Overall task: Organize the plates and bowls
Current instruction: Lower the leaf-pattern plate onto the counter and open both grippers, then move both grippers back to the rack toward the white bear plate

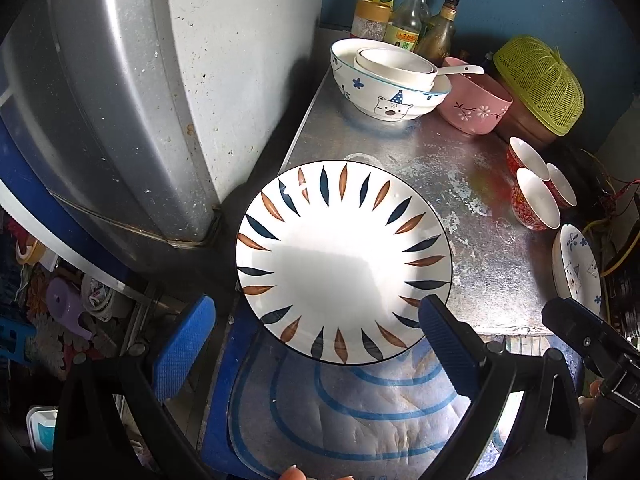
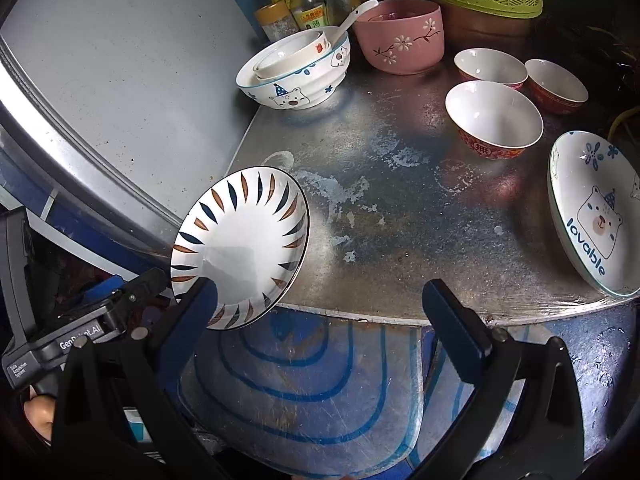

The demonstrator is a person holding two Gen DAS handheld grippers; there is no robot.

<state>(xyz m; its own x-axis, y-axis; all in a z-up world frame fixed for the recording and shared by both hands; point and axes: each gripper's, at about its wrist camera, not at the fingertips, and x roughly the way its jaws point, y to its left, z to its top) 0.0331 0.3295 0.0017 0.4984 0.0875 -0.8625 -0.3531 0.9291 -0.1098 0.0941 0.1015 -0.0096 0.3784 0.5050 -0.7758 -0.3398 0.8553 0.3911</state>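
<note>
The right finger (image 1: 448, 344) of the left gripper (image 1: 316, 344) covered a stretch of the leaf-patterned plate's (image 1: 344, 260) near rim. In the right wrist view, the right gripper's (image 2: 324, 320) left finger (image 2: 192, 320) hid that plate's near edge in the same way. Far beyond the left gripper, the bottles (image 1: 408, 20) stood half hidden behind the stacked bowls (image 1: 384, 80), their labels too small to read. To its right, the bear plate (image 1: 576, 268) was partly covered by the other gripper's body. Clutter on the floor (image 1: 68, 308) to its left was too blurred to identify.
</note>
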